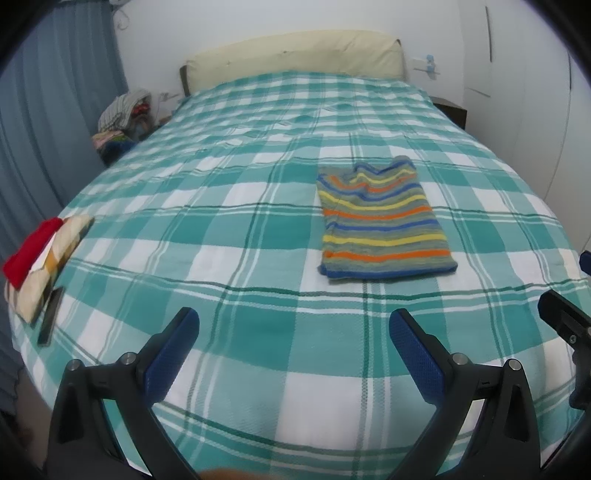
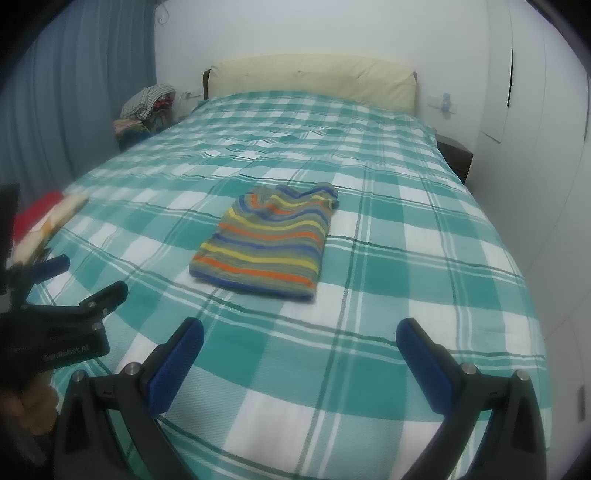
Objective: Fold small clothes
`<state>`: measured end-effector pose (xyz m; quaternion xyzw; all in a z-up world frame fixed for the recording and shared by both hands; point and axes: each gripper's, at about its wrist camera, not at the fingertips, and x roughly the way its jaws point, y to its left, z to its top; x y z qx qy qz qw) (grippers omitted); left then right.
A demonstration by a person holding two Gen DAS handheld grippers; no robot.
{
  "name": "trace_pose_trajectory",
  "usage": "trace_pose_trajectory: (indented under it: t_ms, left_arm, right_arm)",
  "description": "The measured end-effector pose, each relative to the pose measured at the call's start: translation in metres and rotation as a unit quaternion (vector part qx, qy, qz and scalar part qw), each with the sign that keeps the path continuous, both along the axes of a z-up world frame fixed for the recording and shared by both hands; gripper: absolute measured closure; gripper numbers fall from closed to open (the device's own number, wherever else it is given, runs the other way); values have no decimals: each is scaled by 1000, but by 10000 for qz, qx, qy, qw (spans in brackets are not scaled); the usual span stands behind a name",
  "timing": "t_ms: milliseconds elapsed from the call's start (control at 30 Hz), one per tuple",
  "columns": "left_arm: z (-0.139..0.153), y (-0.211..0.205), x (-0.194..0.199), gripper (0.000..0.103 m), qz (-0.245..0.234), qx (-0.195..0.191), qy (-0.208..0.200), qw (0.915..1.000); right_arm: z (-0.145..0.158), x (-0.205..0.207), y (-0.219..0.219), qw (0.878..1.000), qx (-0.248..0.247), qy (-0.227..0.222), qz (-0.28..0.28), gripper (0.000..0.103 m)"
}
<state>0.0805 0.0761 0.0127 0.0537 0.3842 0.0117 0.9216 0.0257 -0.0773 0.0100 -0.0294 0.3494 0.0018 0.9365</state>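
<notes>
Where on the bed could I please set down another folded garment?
The checked bedspread is bare between the striped folded garment and the red and patterned stack at the left edge, and from the garment to the headboard cushion. Only the left edge is crowded, with a dark flat object.

This is a bedroom in a home. A wide bed [image 1: 258, 206] fills most of both views, covered with a teal and white checked bedspread [image 2: 369, 332]. At its far end a cream padded headboard [image 1: 295, 51] stands against a plain white wall [image 2: 295, 33]. Blue curtains [image 1: 48, 110] hang along the left side. Beside the headboard, in the corner, there is a heap of clothes [image 2: 147, 107]. On the right side a dark bedside table [image 2: 456, 155] stands close to the bed, and next to it there are white wardrobe doors [image 2: 528, 110].
</notes>
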Motion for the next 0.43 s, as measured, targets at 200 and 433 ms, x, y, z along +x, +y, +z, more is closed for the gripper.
trace_pose_trajectory:
  t_ms: [200, 433]
  left_arm:
    - [0, 2, -3, 0, -39, -214, -47, 9998]
    - [0, -2, -5, 0, -94, -150, -74, 9998]
  right_arm:
    - [0, 0, -1, 10000, -12, -7, -6, 0]
    - [0, 0, 0, 10000, -5, -17, -8, 0]
